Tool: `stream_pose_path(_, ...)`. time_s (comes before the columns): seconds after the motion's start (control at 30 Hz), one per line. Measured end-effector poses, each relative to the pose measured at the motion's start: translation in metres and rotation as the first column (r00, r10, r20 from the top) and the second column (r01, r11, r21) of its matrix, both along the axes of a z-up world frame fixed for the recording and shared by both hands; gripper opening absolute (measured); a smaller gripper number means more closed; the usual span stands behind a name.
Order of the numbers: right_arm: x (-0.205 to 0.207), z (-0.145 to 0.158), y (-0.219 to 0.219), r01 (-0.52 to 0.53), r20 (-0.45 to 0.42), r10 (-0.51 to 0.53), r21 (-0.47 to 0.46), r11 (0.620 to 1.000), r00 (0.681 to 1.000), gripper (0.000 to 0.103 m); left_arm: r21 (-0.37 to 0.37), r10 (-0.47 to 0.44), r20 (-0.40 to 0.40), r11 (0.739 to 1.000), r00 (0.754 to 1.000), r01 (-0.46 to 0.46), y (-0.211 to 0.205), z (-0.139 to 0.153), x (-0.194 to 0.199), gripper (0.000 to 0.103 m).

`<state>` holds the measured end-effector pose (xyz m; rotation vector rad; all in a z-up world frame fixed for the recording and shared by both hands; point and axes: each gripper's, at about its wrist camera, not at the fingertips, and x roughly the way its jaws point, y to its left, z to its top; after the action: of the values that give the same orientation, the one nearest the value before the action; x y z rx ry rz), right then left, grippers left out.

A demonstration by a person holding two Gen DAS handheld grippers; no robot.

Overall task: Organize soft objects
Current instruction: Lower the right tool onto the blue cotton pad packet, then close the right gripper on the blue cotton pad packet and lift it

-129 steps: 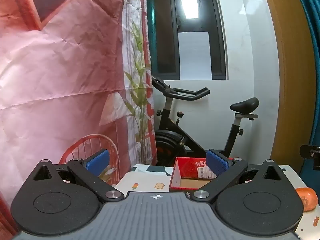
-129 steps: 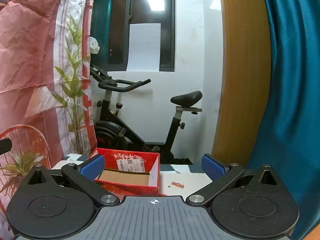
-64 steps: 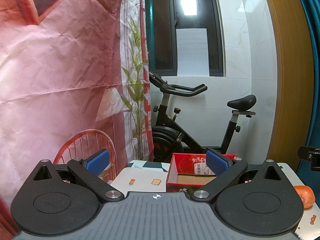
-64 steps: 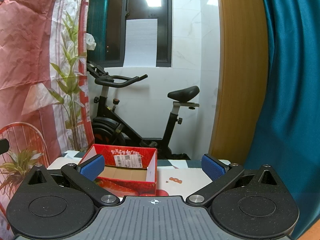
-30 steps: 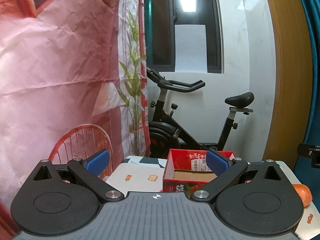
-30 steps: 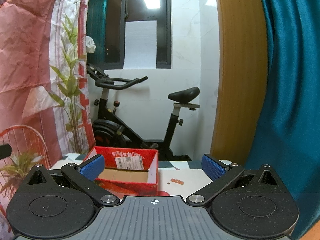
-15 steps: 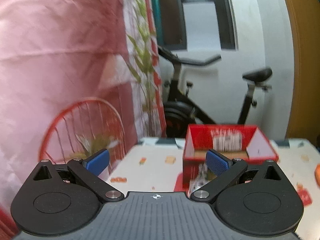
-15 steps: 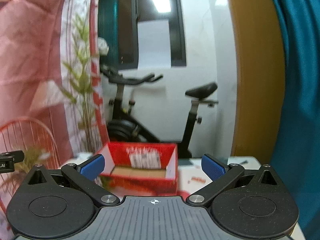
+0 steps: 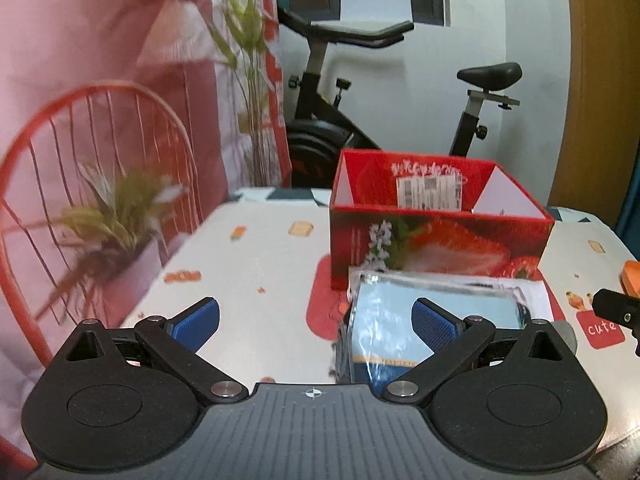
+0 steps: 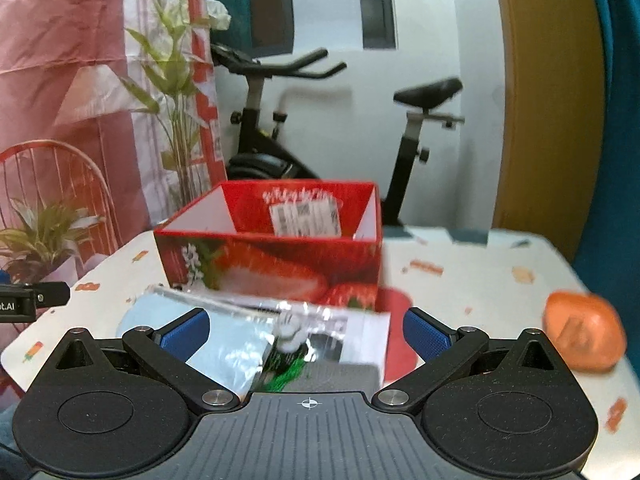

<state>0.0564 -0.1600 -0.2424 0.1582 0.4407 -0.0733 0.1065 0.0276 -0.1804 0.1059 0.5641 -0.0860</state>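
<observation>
We see the surface, a white cloth with small food prints, carrying the open red strawberry box toward its far side. Just in front of the box lies a stack of soft packets in clear plastic wrap, the top 1 pale blue, touching or nearly touching the box's near wall. An orange soft toy sits well apart at the right edge. We judge the step to be the approach: nothing is picked yet. Our left gripper and right gripper both hover with fingers spread wide, holding nothing. Next we need to lower onto a packet's edge and pinch it.
</observation>
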Motion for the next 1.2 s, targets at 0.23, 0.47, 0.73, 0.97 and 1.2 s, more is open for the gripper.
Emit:
stream_pose_path(0.23,0.004,-0.032,0.006,0.072,-0.028,-0.075,-0.1,0.992,0.997,0.103,-0.061,-0.011,-0.058,0.998,0.998,0.007,0.005,-0.025,0.009,0.103)
stream_pose_path(0.47,0.009,-0.049,0.011,-0.061,-0.079,0.059,-0.016,0.998,0.995,0.102,-0.139,-0.032,-0.087,0.99,0.996,0.019,0.012,-0.042,0.015,0.103)
stream_pose_path(0.73,0.022,-0.061,0.024,-0.236,-0.119,0.242,0.064,0.97,0.963,0.077,-0.13,-0.021,-0.115,0.992,0.993,0.006,0.011,-0.047,0.018,0.094)
stream_pose_path(0.97,0.025,-0.069,0.035,-0.305,-0.113,0.313,0.081,0.949,0.943,0.057,-0.207,-0.109,-0.193,0.976,0.975,0.068,0.011,-0.063,0.028,0.061)
stream_pose_path(1.2,0.031,-0.076,0.038,-0.338,-0.148,0.352,0.11,0.935,0.924,0.056,-0.243,-0.152,-0.235,0.966,0.96,0.093,0.007,-0.079,0.035,0.061)
